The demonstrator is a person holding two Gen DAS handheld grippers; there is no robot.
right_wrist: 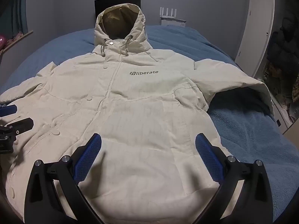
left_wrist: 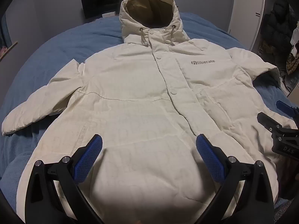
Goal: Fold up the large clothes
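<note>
Flat between and beyond both sets of spread, empty jaws, left gripper [left_wrist: 149, 141] and right gripper [right_wrist: 148, 141]: cream hooded jacket [left_wrist: 142, 85] on blue blanket [left_wrist: 61, 43].

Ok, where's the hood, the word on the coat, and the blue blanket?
hood [left_wrist: 149, 5]: left wrist view, on its tan inner lining.
liberate logo [right_wrist: 143, 72]: right wrist view, on the grey lettering at the chest.
blue blanket [right_wrist: 252, 130]: right wrist view, on a bare patch beside the coat's hem.

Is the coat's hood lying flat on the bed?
No, the hood of the white coat stands puffed up and open, showing its tan lining, above the blue blanket.
</note>
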